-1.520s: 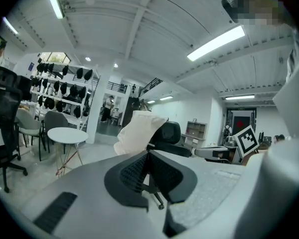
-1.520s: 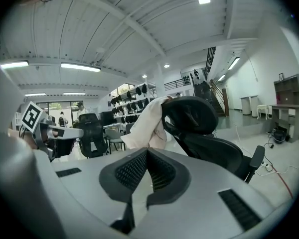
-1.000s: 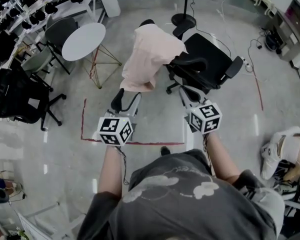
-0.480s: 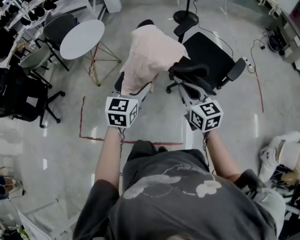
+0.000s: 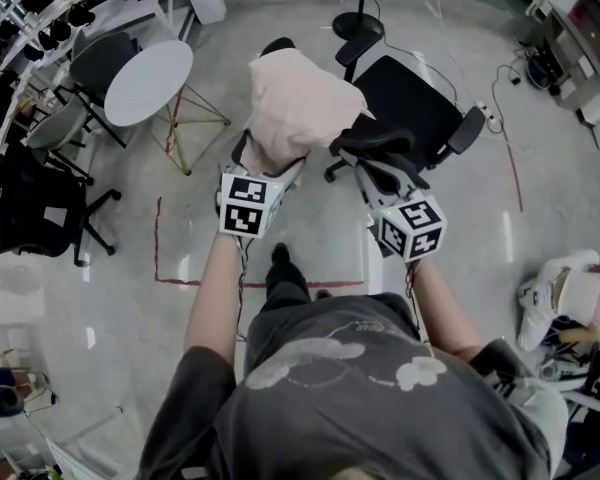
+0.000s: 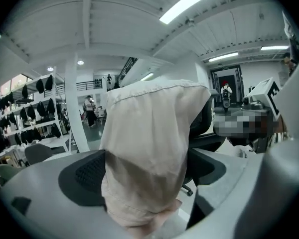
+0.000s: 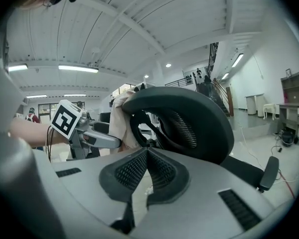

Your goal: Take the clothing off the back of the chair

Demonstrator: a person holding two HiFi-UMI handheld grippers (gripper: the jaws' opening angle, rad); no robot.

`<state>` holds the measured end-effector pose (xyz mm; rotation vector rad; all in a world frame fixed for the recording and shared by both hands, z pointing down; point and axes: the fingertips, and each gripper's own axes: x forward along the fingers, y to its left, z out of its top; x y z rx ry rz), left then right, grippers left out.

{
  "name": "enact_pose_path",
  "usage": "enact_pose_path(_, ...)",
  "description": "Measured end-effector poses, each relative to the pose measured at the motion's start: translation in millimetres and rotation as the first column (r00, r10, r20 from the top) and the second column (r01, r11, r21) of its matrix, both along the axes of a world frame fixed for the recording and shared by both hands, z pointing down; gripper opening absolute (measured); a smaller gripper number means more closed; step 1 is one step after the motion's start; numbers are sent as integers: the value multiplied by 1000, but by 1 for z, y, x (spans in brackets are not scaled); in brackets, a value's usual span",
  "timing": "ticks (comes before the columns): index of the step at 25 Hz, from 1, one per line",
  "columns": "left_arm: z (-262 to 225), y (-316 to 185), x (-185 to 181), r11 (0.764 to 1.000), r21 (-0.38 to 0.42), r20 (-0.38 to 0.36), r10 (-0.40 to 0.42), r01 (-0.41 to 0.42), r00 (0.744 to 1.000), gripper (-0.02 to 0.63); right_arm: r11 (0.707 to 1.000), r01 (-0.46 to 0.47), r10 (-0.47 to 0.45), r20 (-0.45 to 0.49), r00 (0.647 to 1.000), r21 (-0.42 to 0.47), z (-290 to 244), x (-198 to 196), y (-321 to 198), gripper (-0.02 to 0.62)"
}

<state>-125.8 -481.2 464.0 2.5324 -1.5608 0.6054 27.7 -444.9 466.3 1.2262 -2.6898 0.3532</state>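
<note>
A pale pink garment (image 5: 298, 108) hangs over the back of a black office chair (image 5: 415, 108). In the left gripper view the garment (image 6: 152, 133) fills the middle, its lower hem down between the jaws. My left gripper (image 5: 263, 168) is at that hem with its jaws opening wide. The black pads (image 6: 82, 176) stand on either side of the cloth and do not press it. My right gripper (image 5: 378, 168) is shut, pads (image 7: 162, 171) meeting at the tips just short of the black headrest (image 7: 189, 121), holding nothing.
A round white table (image 5: 148, 68) and dark chairs (image 5: 35, 203) stand at the left, with shelving behind. Red tape (image 5: 158, 258) marks the floor. A fan stand (image 5: 358, 23) and cables lie beyond the chair. Another person (image 5: 570, 303) is at the right edge.
My left gripper has moved forward and to the right up to the garment's lower edge, rolled, and opened its jaws. My right gripper has edged slightly towards the headrest.
</note>
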Motion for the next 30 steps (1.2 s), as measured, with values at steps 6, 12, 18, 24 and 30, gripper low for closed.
enact_pose_path(6,12,-2,15,994,-106,-2,33,-33,999,467,1000,-31,31,8,1000,-8,3,6,-5,-8)
enact_pose_path(12,8,-6,7,993,-105,25,-43,45,999,85,1000,-30,30,15,999,-1,1,5,-3,-8)
enact_pose_path(18,-5,1,-5,995,-38,23,-92,93,995,25,999,-33,33,24,999,5,-6,6,1,-8)
enact_pose_path(24,-16,20,-15,993,-31,-19,-111,110,994,24,999,-31,30,38,999,25,-13,12,9,-8)
enact_pose_path(30,-30,43,-19,990,-6,-18,-143,143,990,23,1000,-7,6,59,998,12,-11,13,22,-8)
